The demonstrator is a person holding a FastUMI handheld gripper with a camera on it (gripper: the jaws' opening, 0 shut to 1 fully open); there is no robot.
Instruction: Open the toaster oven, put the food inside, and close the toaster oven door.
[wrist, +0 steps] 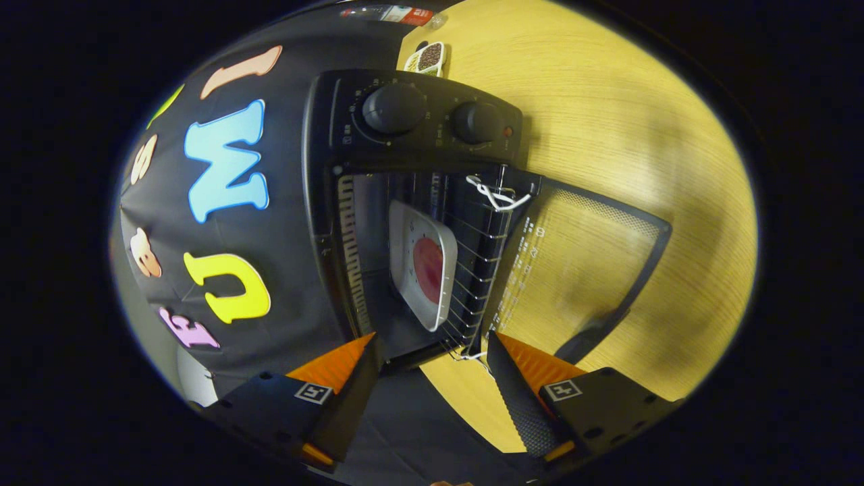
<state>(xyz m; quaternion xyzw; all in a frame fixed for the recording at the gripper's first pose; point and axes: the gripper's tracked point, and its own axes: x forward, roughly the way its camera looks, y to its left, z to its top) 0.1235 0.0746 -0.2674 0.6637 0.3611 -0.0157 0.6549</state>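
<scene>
- The hand-held gripper [432,361] had its fingers spread wide, with nothing between them, and was rolled onto its side relative to the scene.
- Just ahead of the fingers stood the toaster oven [412,202] on the wooden desk [607,121], its glass door [580,263] swung fully open and lying over the desk.
- Inside, beyond the fingertips, a white tray [424,266] holding a round red piece of food [428,268] rested on the wire rack [476,270].
- A white cord [496,196] was tied at the rack's edge.
- Two dark knobs [393,108] sat on the oven's control panel.
- Farther off on the desk lay a small packet [428,59] and a bottle [391,13].
</scene>
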